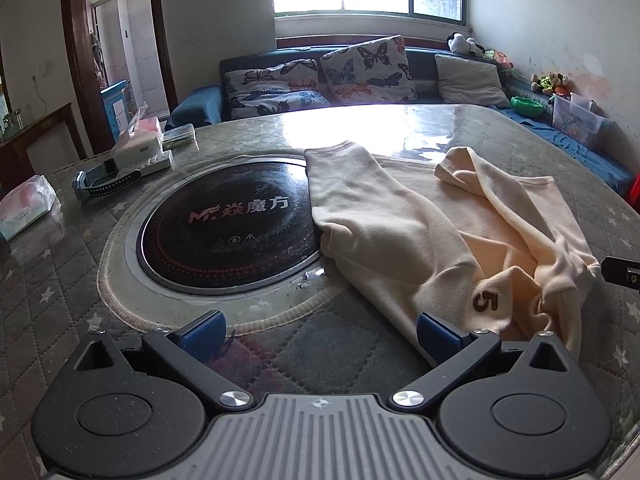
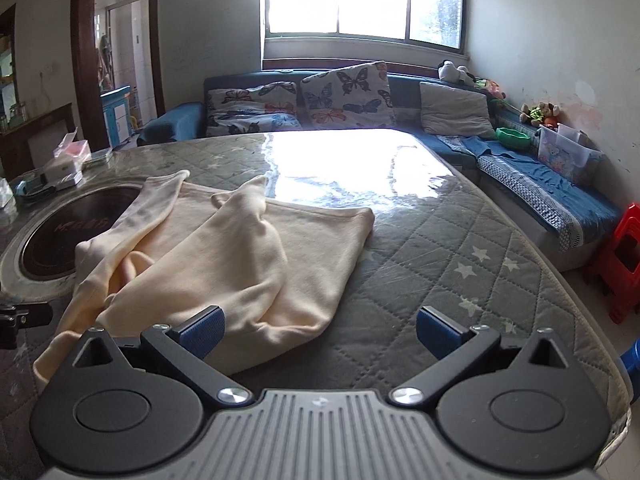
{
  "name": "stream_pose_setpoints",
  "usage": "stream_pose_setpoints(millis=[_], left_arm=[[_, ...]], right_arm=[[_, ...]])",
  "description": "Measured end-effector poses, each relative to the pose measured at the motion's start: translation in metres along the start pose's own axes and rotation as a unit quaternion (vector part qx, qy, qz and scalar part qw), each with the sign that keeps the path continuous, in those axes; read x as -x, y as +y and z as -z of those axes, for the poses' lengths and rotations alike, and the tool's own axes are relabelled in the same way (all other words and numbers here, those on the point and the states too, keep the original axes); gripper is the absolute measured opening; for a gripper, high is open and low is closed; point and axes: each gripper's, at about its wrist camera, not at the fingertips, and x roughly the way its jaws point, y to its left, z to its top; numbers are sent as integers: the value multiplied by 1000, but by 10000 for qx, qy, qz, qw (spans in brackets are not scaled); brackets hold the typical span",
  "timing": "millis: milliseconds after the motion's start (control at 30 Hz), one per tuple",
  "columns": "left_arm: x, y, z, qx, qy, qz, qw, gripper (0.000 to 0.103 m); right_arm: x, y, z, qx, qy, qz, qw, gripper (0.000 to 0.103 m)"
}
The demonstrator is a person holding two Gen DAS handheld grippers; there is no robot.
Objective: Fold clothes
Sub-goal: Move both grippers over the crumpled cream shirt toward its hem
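Observation:
A cream long-sleeved garment [image 1: 448, 232] with a dark "5" mark [image 1: 486, 301] lies rumpled on the quilted table, both sleeves thrown over its body. It also shows in the right wrist view [image 2: 224, 260]. My left gripper [image 1: 320, 334] is open and empty at the garment's near left edge; its right finger [image 1: 438, 334] is close beside the cloth. My right gripper [image 2: 320, 330] is open and empty at the garment's near right corner; its left finger [image 2: 202, 330] is over the cloth edge. Neither holds anything.
A round black induction cooktop [image 1: 228, 220] is set into the table [image 2: 460, 264], partly under the garment. Tissue packs [image 1: 28, 204], a white box [image 1: 138, 150] and a watch [image 1: 104, 182] lie at the left. A sofa [image 2: 360, 100] runs behind; a red stool [image 2: 624, 260] stands right.

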Motion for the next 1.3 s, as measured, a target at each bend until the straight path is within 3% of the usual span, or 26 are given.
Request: stream_pose_setpoints(millis=[1300], left_arm=[[19,-24,15,-323,146,-2,9994,103]], right_arm=[[17,21,18,307,125,-544,9980,99]])
